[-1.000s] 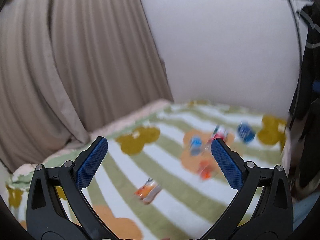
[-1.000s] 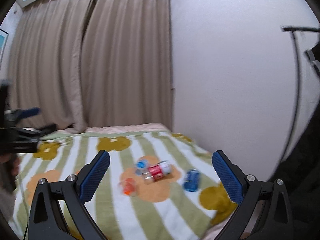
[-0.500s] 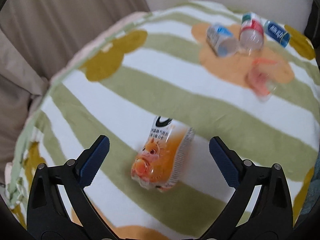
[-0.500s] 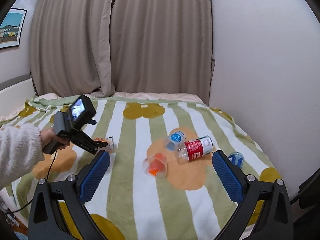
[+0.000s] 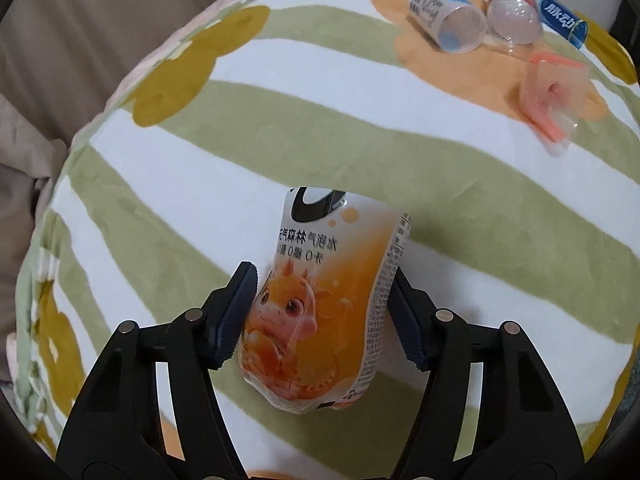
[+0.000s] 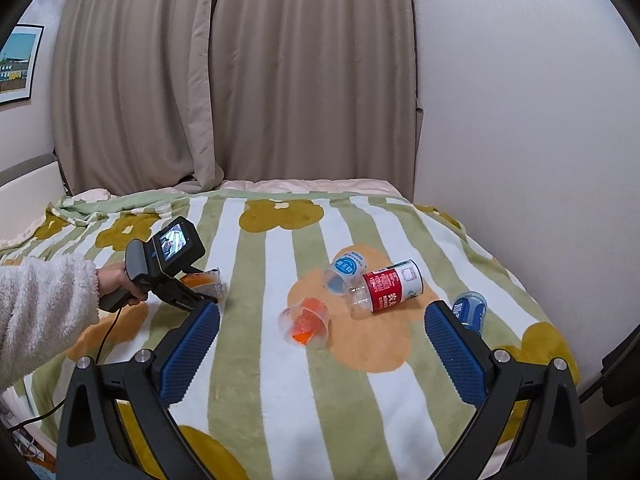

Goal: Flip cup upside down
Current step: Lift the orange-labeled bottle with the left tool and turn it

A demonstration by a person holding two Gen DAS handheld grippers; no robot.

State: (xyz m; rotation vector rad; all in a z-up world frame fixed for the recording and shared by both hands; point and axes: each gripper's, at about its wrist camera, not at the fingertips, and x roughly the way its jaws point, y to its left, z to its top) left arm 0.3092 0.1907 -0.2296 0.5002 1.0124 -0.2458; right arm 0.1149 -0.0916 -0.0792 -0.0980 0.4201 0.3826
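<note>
Cup [image 5: 324, 304], orange-printed, lay on the striped blanket [image 5: 360, 128] between the left gripper [image 5: 322, 312] jaws, which clamped its sides. Right gripper [image 6: 320, 344] jaws stood apart, holding nothing, well clear of the cup.

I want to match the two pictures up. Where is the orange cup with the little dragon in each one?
Left wrist view: the orange dragon cup sits low in the middle, squeezed between the left claw pads.
Right wrist view: only a sliver of it shows at middle left, behind the hand-held left claw.
Shared landmark: the red-label cup, top right in the left view, right of centre in the right view.
</note>
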